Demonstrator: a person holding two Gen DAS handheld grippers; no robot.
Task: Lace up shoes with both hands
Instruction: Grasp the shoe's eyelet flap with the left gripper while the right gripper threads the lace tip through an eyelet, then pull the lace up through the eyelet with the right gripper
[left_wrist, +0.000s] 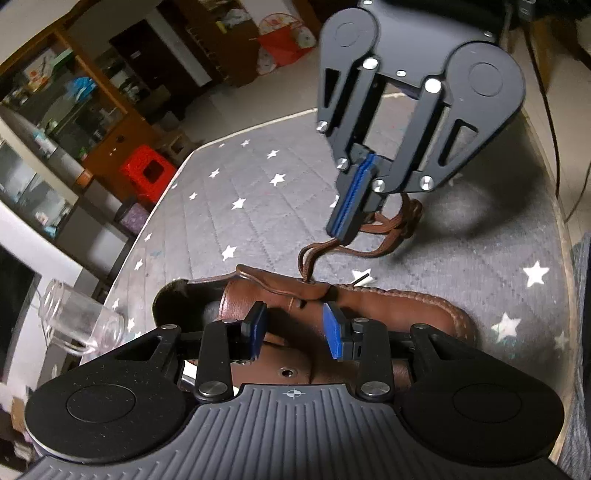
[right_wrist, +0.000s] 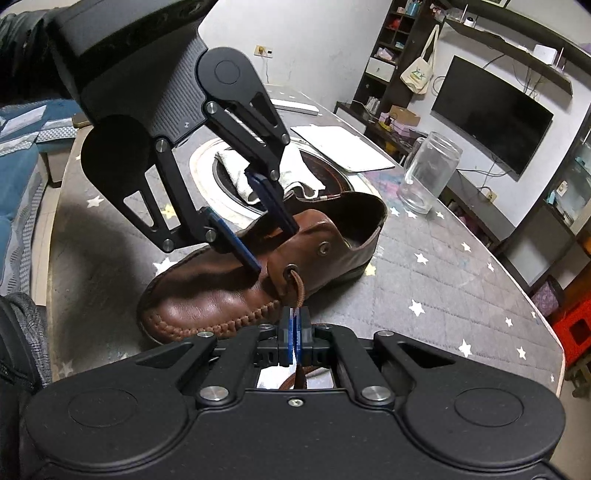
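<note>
While a brown leather moccasin-style shoe (right_wrist: 258, 266) lies on its side on a grey quilted table cover printed with white stars (right_wrist: 424, 288), two black hand-held grippers with blue pads work over it. The right gripper (right_wrist: 294, 332) is clamped tight on the brown leather lace (right_wrist: 295, 284), which runs taut from an eyelet in the shoe's flap into its pads; more lace trails in loops behind it in the left wrist view. The left gripper (left_wrist: 295, 328) hovers over the shoe's upper with its jaws narrowly parted, one tip just beside the flap; whether it touches the leather is hard to tell.

An empty clear glass jar (right_wrist: 428, 173) stands near the shoe's heel, with white sheets of paper (right_wrist: 343, 146) and a crumpled white cloth (right_wrist: 236, 173) on a round dark inset (right_wrist: 325, 173) farther back. Around the table are a wall-mounted black television (right_wrist: 491, 114), a cream tote bag (right_wrist: 419, 74) hanging from dark shelving, a red plastic stool (left_wrist: 147, 173) and wooden cabinets with glass doors (left_wrist: 74, 107). The shoe's far side and sole are hidden, and each gripper's body cuts off the nearest part of the table.
</note>
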